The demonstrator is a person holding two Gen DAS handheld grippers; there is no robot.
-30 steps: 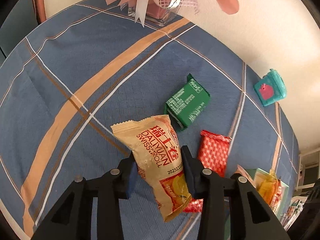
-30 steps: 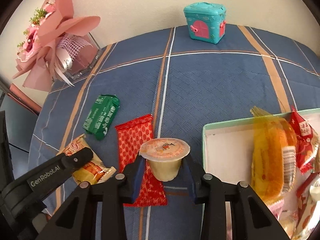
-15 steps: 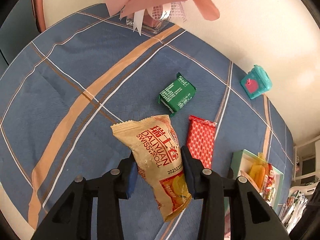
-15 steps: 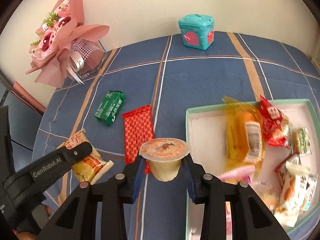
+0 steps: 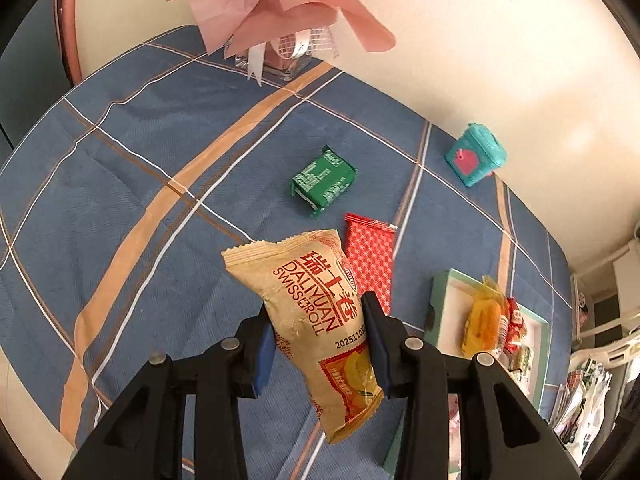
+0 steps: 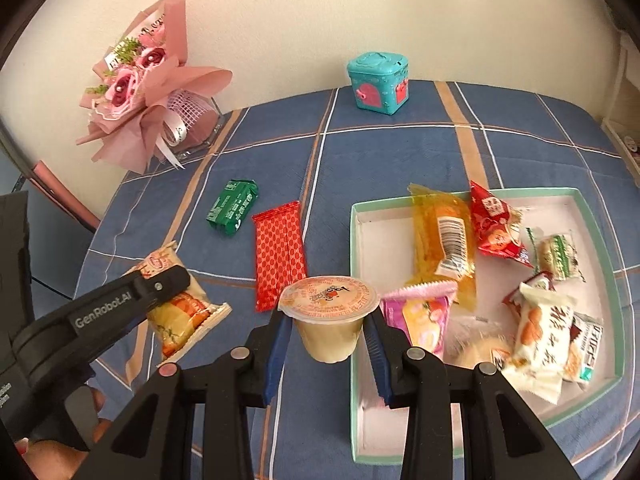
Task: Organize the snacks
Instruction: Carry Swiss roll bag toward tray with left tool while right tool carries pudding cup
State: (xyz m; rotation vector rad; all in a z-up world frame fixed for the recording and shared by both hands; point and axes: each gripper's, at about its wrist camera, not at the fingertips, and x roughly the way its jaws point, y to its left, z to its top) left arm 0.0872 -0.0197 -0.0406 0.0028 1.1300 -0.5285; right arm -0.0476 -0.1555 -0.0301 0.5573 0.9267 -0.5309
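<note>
I see the counter, then the snack box on it. My left gripper clamps the roll packet; my right gripper clamps the pudding cup at the box's left edge.

At my ten o'clock a pink paper-wrapped bouquet with red roses stands in a clear glass vase against the cream wall. At twelve o'clock a teal toy box with pink doors sits near the wall. Everything rests on a blue plaid tablecloth with orange and white stripes
</note>
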